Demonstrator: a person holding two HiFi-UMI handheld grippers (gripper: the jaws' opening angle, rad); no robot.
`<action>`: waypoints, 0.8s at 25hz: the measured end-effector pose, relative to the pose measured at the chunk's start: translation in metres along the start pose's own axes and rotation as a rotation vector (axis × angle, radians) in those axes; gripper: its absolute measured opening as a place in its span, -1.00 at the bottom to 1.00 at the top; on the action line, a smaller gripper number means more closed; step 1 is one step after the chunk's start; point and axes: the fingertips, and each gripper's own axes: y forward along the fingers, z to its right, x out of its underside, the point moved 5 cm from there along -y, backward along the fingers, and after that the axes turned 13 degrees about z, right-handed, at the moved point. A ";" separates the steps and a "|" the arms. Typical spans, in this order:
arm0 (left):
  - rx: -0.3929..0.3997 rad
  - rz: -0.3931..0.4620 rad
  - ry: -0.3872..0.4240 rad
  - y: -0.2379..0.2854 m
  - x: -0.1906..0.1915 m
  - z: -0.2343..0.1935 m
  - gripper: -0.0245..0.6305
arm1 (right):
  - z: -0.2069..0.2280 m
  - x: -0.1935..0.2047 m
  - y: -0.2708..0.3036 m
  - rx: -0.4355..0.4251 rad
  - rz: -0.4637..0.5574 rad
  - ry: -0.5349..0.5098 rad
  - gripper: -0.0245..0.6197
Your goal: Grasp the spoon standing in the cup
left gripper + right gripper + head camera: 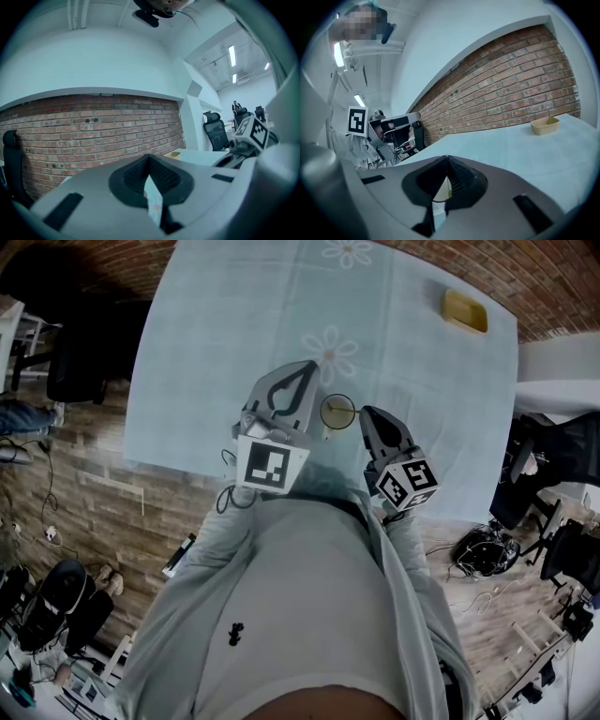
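Item: spoon (339,412), seen from above only as a fine dark line. It crosses the mouth of the cup (338,427) from the left rim toward the right rim. The handle is thin, and the bowl cannot be made out inside the cup. Holder: a small round cup, apparently clear, with a thin dark rim. In the right gripper view its rim (440,200) shows below the jaws with a yellowish tint inside. Position: near the middle of the near edge of a table (234,334) covered in a pale blue-green cloth with white flower prints. The cup stands between the two grippers. Right gripper (366,412) (446,158): its tip is at the cup's right rim. The jaws are pressed together on the spoon's thin handle, and a sliver of it just shows at the tips. Left gripper (307,367) (149,157): just left of the cup, with its jaw tips meeting and nothing between them. Also present: a shallow yellow tray (465,311) at the far right of the table, well apart from the cup, and a brick wall (93,126) beyond the table.
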 end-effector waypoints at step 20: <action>0.010 0.052 0.014 0.006 -0.017 0.005 -0.87 | -0.027 -0.072 -0.017 -0.071 0.132 -0.106 -0.87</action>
